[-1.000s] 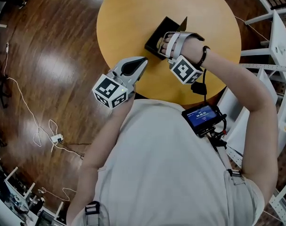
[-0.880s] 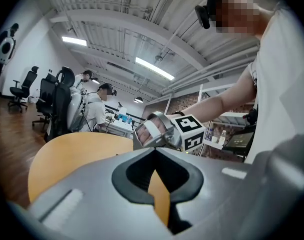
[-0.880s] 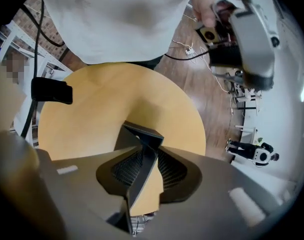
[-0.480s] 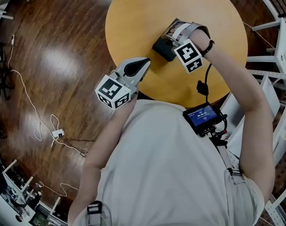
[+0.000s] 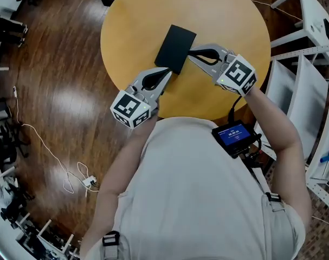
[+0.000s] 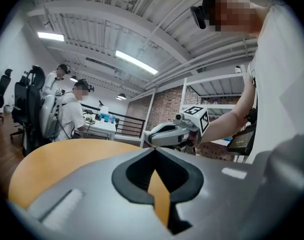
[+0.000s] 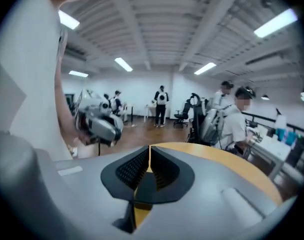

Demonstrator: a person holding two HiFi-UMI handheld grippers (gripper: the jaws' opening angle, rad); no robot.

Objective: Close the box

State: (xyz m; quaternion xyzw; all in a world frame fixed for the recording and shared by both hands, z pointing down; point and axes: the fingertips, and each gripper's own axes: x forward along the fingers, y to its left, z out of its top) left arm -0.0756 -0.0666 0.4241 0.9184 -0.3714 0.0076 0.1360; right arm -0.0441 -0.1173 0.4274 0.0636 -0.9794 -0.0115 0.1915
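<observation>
The black box (image 5: 175,49) lies flat with its lid down on the round yellow table (image 5: 229,15). My left gripper (image 5: 166,70) is shut, and its tip rests just off the box's near corner. My right gripper (image 5: 190,52) points at the box's right edge. Its jaws are closing with nothing between them, and the tips meet. In the left gripper view the left gripper (image 6: 154,150) shows its jaws together over the tabletop, with the right gripper (image 6: 167,134) beyond. The right gripper view shows the right gripper (image 7: 149,148) closed, and the box is out of sight there.
White shelving (image 5: 294,75) stands to the right of the table. Cables (image 5: 45,150) trail over the wooden floor at the left. A small screen device (image 5: 234,137) hangs on my chest. Other people and office chairs (image 7: 192,109) are far off in the room.
The box's lid stood up with the right gripper on it, then went down. The right gripper has drawn back to the right, off the box. The left gripper barely moved.
</observation>
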